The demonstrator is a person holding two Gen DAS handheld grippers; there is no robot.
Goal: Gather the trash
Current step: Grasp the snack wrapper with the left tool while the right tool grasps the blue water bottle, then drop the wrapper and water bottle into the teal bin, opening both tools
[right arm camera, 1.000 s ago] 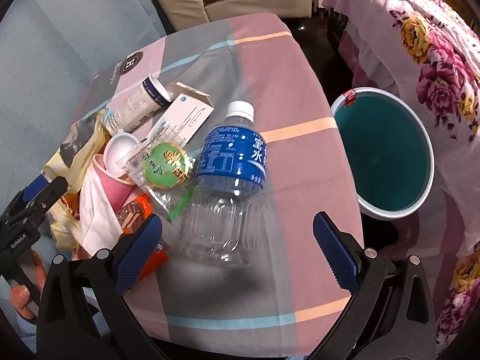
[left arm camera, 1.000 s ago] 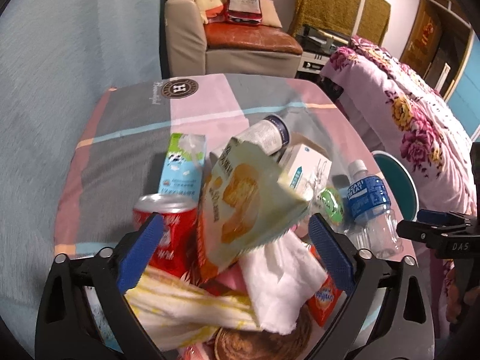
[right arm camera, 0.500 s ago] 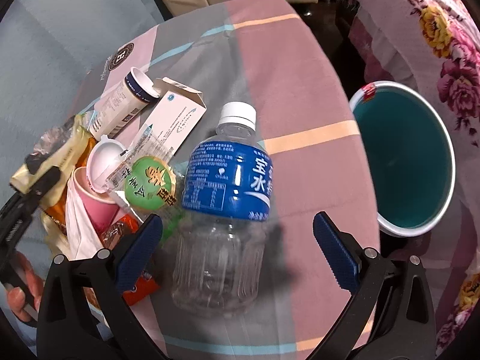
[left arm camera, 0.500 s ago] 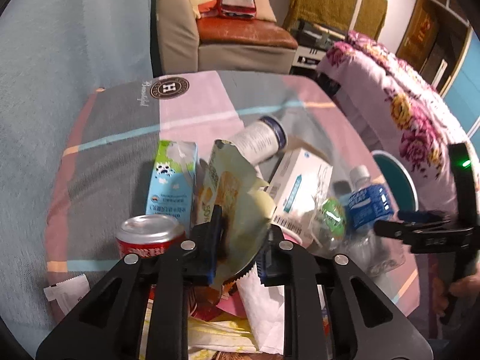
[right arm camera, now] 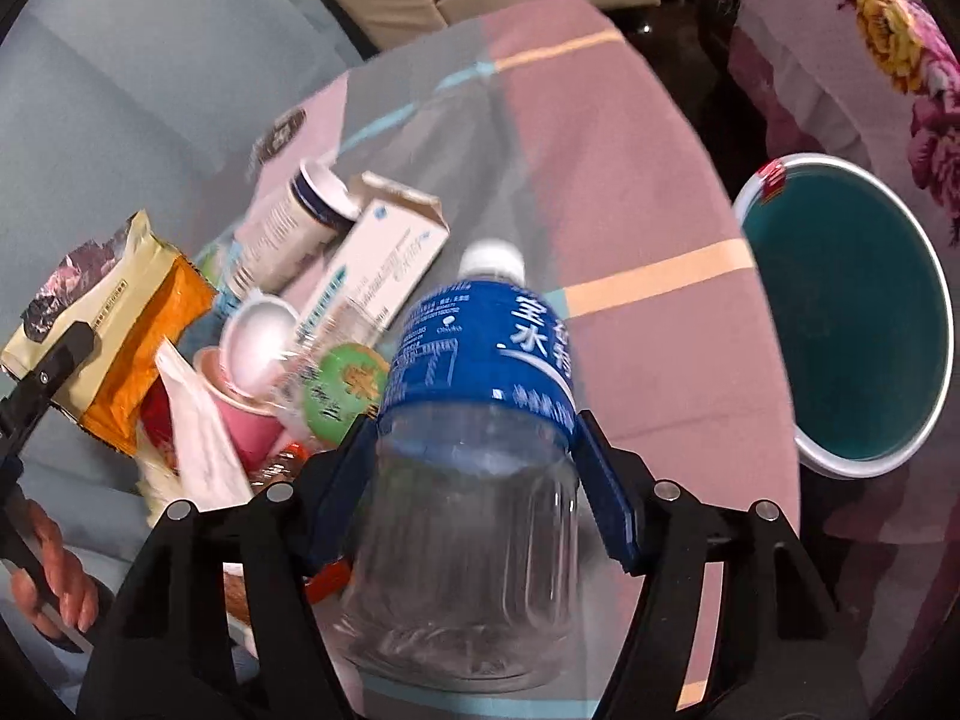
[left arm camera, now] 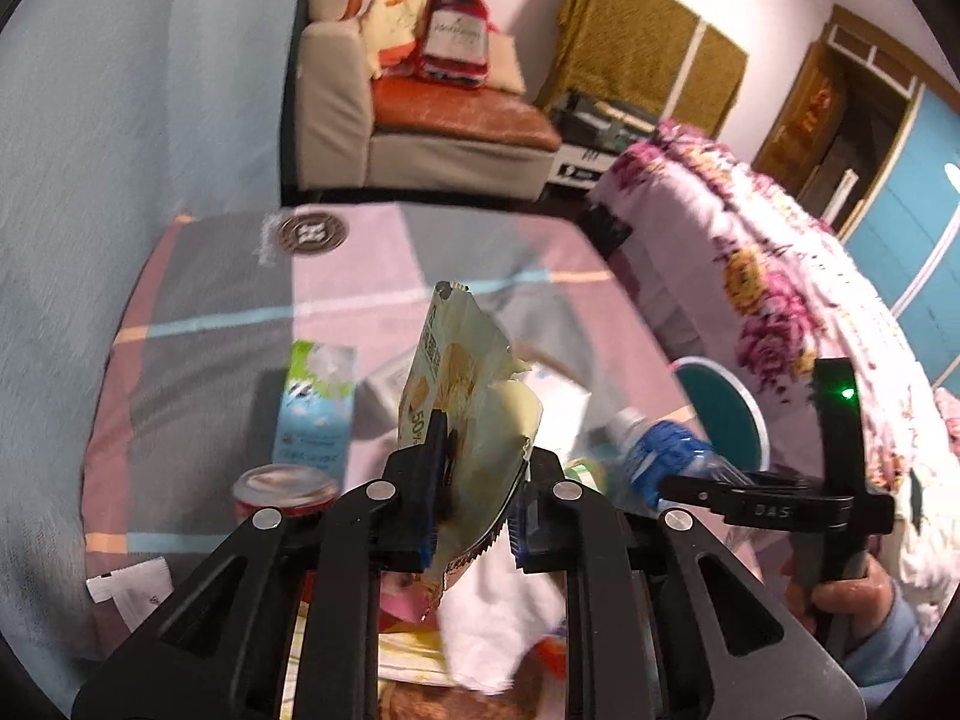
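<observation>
A crumpled yellow snack bag [left arm camera: 465, 396] stands pinched in the left gripper [left arm camera: 471, 480], lifted over the litter pile. The right gripper [right arm camera: 480, 450] hugs a clear plastic bottle with a blue label [right arm camera: 480, 396]; contact is blurred. A teal bin with a white rim [right arm camera: 852, 324] sits beyond the checked tablecloth [right arm camera: 600, 150].

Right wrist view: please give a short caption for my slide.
Right gripper closing around a clear plastic bottle with blue label, beside a round teal bin.
</observation>
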